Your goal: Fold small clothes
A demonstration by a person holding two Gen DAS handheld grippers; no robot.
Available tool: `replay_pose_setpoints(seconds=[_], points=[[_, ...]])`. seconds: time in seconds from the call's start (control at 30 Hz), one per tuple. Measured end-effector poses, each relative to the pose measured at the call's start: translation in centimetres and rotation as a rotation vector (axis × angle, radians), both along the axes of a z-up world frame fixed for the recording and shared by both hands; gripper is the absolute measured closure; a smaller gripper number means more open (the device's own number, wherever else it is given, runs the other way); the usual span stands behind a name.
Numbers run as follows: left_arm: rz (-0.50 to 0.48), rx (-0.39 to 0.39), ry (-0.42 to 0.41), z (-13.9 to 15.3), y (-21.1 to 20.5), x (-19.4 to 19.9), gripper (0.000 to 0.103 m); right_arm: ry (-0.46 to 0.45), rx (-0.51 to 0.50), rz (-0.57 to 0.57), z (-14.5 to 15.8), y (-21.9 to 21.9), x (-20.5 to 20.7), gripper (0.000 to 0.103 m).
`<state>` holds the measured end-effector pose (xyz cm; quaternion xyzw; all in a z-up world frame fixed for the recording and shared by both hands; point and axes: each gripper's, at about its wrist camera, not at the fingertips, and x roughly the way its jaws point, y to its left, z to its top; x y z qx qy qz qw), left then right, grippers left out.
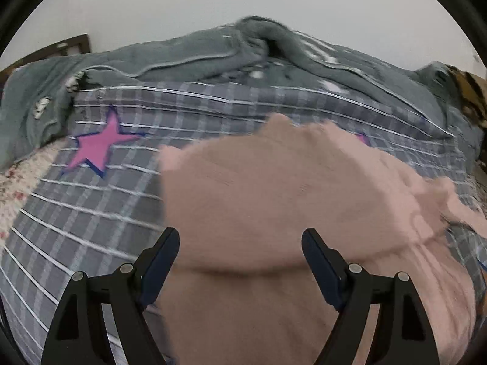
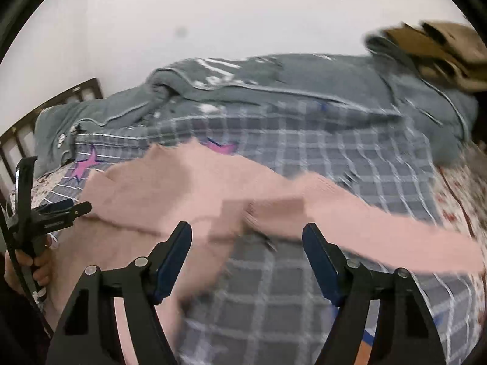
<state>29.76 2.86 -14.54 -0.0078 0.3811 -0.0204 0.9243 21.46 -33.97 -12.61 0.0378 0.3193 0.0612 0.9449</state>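
Pink top [image 1: 274,194] lies flat on checked bed cover [image 1: 91,213]. Left tool [image 1: 240,243] & right tool [image 2: 247,238] both wide apart, holding nothing.

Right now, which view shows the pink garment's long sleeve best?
The right wrist view: the sleeve stretches out unobstructed across the checked sheet. The left wrist view shows mostly the pink garment body, with only a blurred bit at the right.

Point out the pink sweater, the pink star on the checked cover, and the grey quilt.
pink sweater [image 1: 258,188], left wrist view, on its folded body.
pink star [image 1: 100,144], left wrist view, on its centre.
grey quilt [image 2: 319,76], right wrist view, on its upper face.
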Motion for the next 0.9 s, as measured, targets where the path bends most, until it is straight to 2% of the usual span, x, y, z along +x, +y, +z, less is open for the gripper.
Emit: replay_pose_setpoints(seconds=[0.17, 0.3, 0.4, 0.5, 0.57, 0.77, 0.8, 0.87, 0.9], points=[[0.034, 0.027, -0.020, 0.9, 2.8, 3.8, 0.021, -0.030, 0.007, 0.016, 0.8, 3.0, 3.8, 0.029], [0.029, 0.042, -0.017, -0.3, 3.9, 6.9, 0.021, -0.013, -0.013, -0.020, -0.6, 4.0, 7.6, 0.029], [0.035, -0.003, 0.002, -2.4, 5.3, 8.2, 0.021, 0.006, -0.024, -0.041, -2.5, 3.9, 9.1, 0.029], [0.027, -0.095, 0.065, -4.1, 6.5, 9.1, 0.021, 0.062, -0.019, -0.058, -4.7, 3.5, 10.2, 0.037], [0.028, -0.130, 0.070, -4.5, 7.0, 9.3, 0.021, 0.104, 0.003, -0.063, -5.6, 3.0, 10.9, 0.038], [0.014, -0.117, 0.046, -5.1, 6.5, 8.8, 0.021, 0.151, 0.003, -0.066, -6.9, 2.8, 11.2, 0.042], [0.010, -0.127, 0.044, -5.1, 6.6, 8.8, 0.021, 0.162, -0.008, -0.060, -7.1, 3.0, 11.4, 0.045], [0.007, -0.149, 0.040, -5.1, 6.9, 8.7, 0.021, 0.182, -0.039, -0.043, -7.7, 3.7, 11.7, 0.059], [0.007, -0.158, 0.040, -5.1, 7.1, 8.7, 0.021, 0.192, -0.052, -0.032, -7.9, 4.0, 11.9, 0.070]])
